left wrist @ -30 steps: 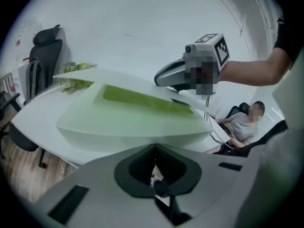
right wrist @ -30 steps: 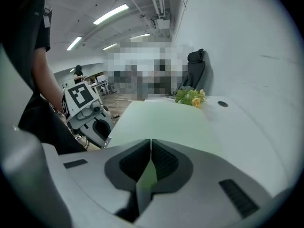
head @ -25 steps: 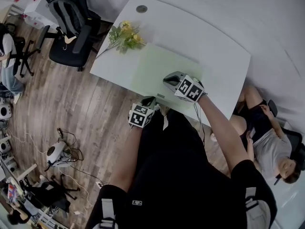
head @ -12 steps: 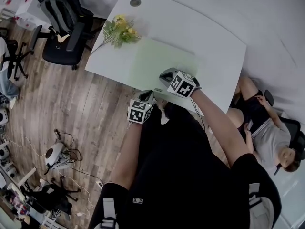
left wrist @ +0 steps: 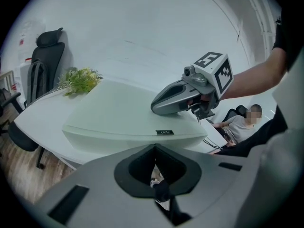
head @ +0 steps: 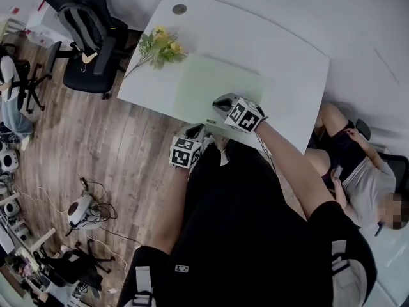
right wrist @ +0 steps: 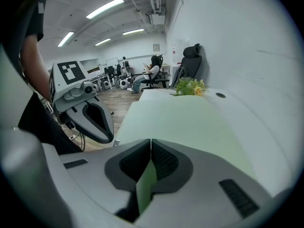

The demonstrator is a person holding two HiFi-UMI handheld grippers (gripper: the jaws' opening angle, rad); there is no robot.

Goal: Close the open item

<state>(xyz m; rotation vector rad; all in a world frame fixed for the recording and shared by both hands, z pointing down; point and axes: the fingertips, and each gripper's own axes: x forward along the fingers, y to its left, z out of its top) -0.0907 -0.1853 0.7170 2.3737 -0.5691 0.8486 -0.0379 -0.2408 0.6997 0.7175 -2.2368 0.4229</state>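
A white table (head: 287, 50) stood against a plain white wall in an open-plan office with a wood-plank floor. A black office chair (head: 86, 31) was parked at its far left corner and a person (head: 358, 171) sat beside its right end. On the table lay a pale green folder (head: 217, 85), flat, with its cover down as far as could be seen and a small label on its near edge. Its inside was hidden. A spray of yellow flowers (head: 160, 47) lay just beyond the folder's far left corner, and a round grommet (head: 179, 9) was set in the tabletop near the back edge.

The standing person held the right claw (head: 220, 104) low at the folder's near edge, its jaws pressed together on a thin pale green sheet, the cover's edge. The green surface ran away in front of it toward the flowers. The left claw (head: 195, 132) hung just off the table's near edge, over the floor and near the other claw, its jaws drawn together with nothing between them.

Little had changed from a second before. The folder lay just as flat, the right claw kept its place at the near edge with only a slight shift leftward, and the left claw stayed clear of the table.
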